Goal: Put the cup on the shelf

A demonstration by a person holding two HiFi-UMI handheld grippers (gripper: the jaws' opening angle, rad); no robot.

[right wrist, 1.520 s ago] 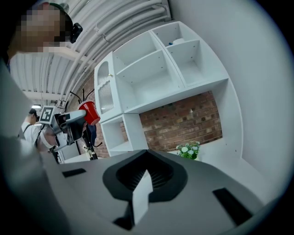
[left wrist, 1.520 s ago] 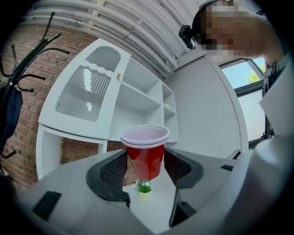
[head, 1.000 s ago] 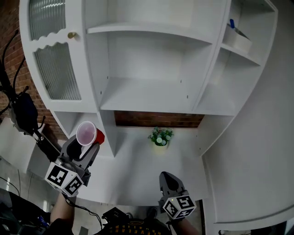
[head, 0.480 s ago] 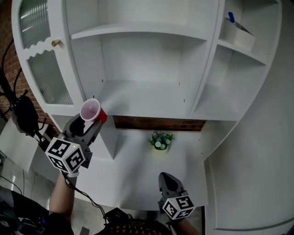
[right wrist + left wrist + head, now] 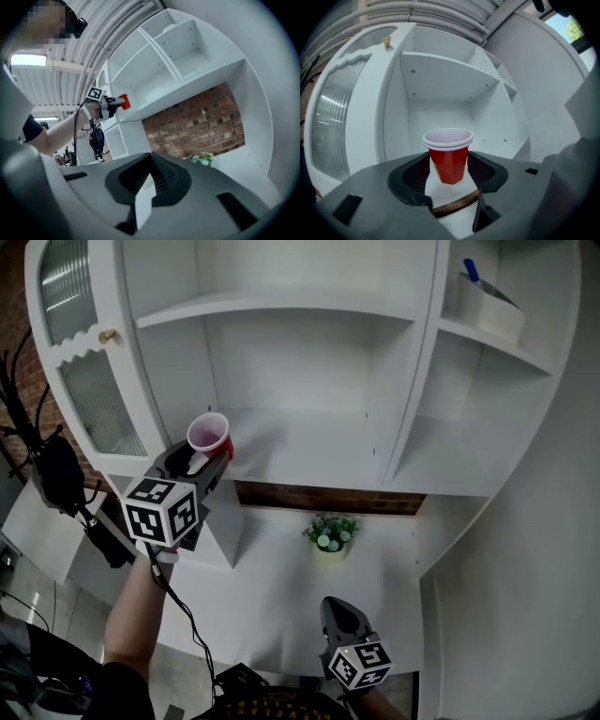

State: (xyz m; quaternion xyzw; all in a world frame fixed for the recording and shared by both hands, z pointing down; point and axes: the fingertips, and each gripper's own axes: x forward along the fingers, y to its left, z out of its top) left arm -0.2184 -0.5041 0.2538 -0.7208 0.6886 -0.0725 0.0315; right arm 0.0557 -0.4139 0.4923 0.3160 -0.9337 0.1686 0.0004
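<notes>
A red plastic cup point(image 5: 210, 437) with a white inside stands upright between the jaws of my left gripper point(image 5: 204, 454), which is shut on its lower body. The cup hangs at the front left edge of the white cabinet's middle shelf point(image 5: 309, 448), just above the board's level. In the left gripper view the cup point(image 5: 449, 159) sits between the dark pads point(image 5: 415, 174), with the open shelf bay point(image 5: 440, 75) straight behind it. My right gripper point(image 5: 337, 606) hangs low over the counter, jaws together and holding nothing. From the right gripper view the cup point(image 5: 123, 101) shows far off.
A small potted plant point(image 5: 328, 532) stands on the white counter point(image 5: 281, 596) before a brick back wall point(image 5: 319, 495). A ribbed glass door point(image 5: 89, 399) with a brass knob is at the left. A white box point(image 5: 487, 310) sits on the upper right shelf. Dark bags and cables point(image 5: 56, 479) hang at the far left.
My left gripper has carried the cup up and to the right, from beside the lower side panel to the front edge of the middle shelf. The right gripper has barely moved.
</notes>
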